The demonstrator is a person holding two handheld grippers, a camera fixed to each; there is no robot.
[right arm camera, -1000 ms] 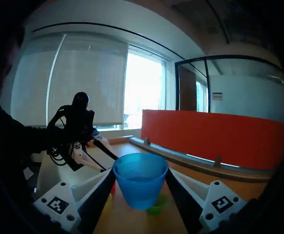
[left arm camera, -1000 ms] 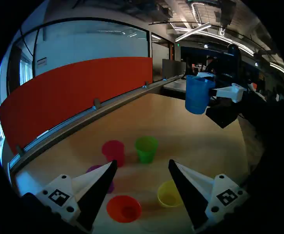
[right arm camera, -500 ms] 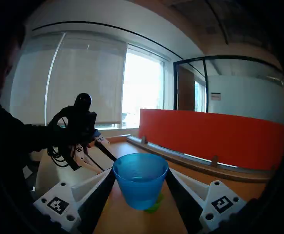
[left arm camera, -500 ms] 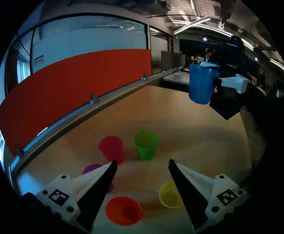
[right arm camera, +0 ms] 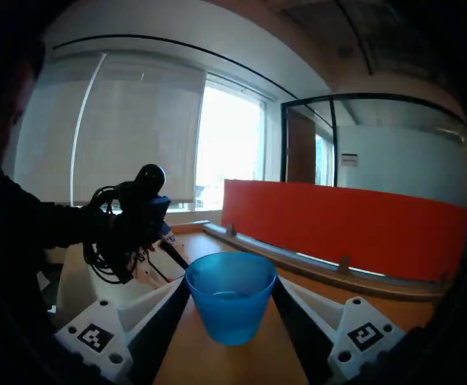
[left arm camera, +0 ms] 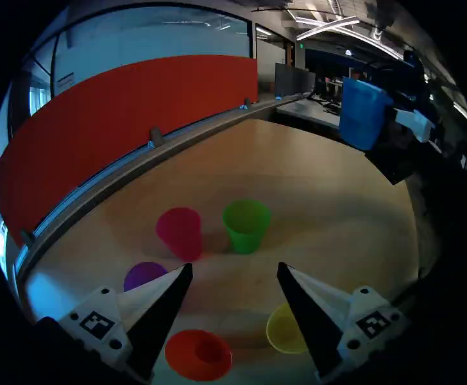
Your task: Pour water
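My right gripper (right arm camera: 231, 296) is shut on a blue cup (right arm camera: 231, 294) with water in it, held upright above the wooden table (right arm camera: 233, 366). In the left gripper view that blue cup (left arm camera: 362, 113) hangs high at the far right, with the right gripper (left arm camera: 408, 122) behind it. My left gripper (left arm camera: 233, 282) stands open over the table (left arm camera: 317, 192), nothing between its fingers. Below it stand a pink cup (left arm camera: 180, 232), a green cup (left arm camera: 246, 224), a purple cup (left arm camera: 142, 276), an orange cup (left arm camera: 198, 355) and a yellow cup (left arm camera: 285, 329). The left gripper (right arm camera: 163, 247) appears at mid left in the right gripper view.
A red partition (left arm camera: 118, 122) with a metal rail (left arm camera: 137, 168) runs along the table's far edge. A person's dark sleeve (right arm camera: 34, 224) holds the left gripper in front of bright windows (right arm camera: 230, 154). Bare tabletop lies between the cups and the blue cup.
The left gripper has tilted down and closer to the small cups; orange and yellow sit lower in its view. The blue cup has shifted up and right there. Right gripper stays shut on it.
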